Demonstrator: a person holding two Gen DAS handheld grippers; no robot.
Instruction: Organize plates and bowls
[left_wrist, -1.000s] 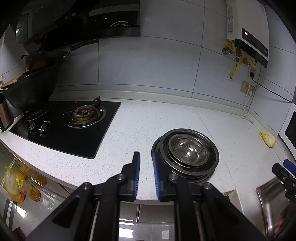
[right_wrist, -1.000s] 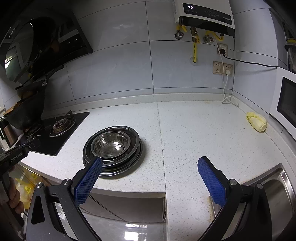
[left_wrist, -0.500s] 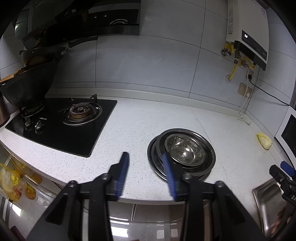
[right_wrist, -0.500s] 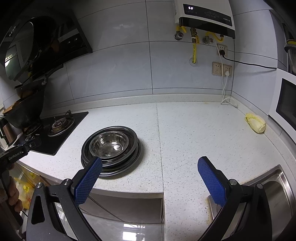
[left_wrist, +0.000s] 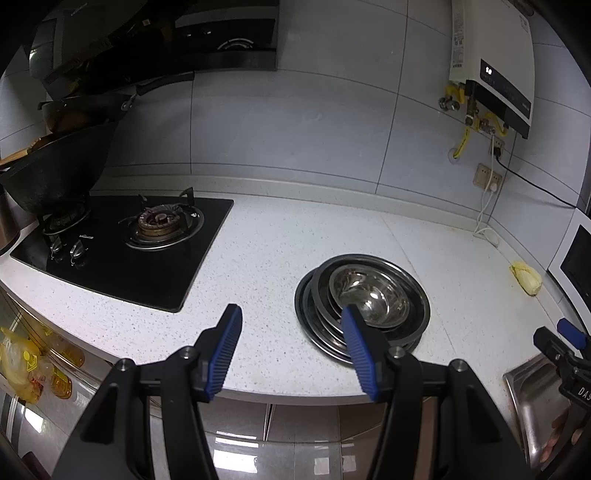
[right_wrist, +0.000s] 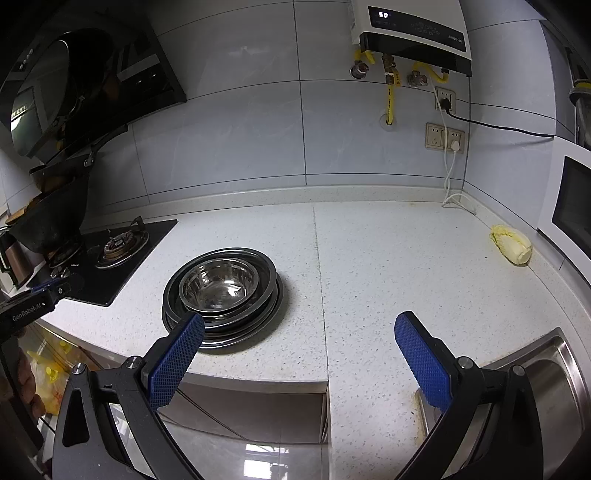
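A stack of steel plates (left_wrist: 321, 325) (right_wrist: 255, 321) lies on the white speckled counter (left_wrist: 280, 240) (right_wrist: 388, 258), with a shiny steel bowl (left_wrist: 373, 291) (right_wrist: 218, 284) nested on top. My left gripper (left_wrist: 291, 321) hovers just short of the counter's front edge, left of the stack; its jaws are opening and nothing is between them. My right gripper (right_wrist: 299, 325) stands wide open in front of the counter, right of the stack, holding nothing.
A black gas hob (left_wrist: 122, 251) (right_wrist: 118, 247) with a dark wok (left_wrist: 51, 173) lies to the left. A steel sink (right_wrist: 554, 373) (left_wrist: 532, 398) sits at the right front. A yellow cloth (right_wrist: 511, 242) (left_wrist: 526, 277) lies near the microwave (right_wrist: 569, 199). A water heater (right_wrist: 410, 29) hangs on the wall.
The left gripper's jaws have spread from nearly shut to wide apart. The right gripper has stayed open and still.
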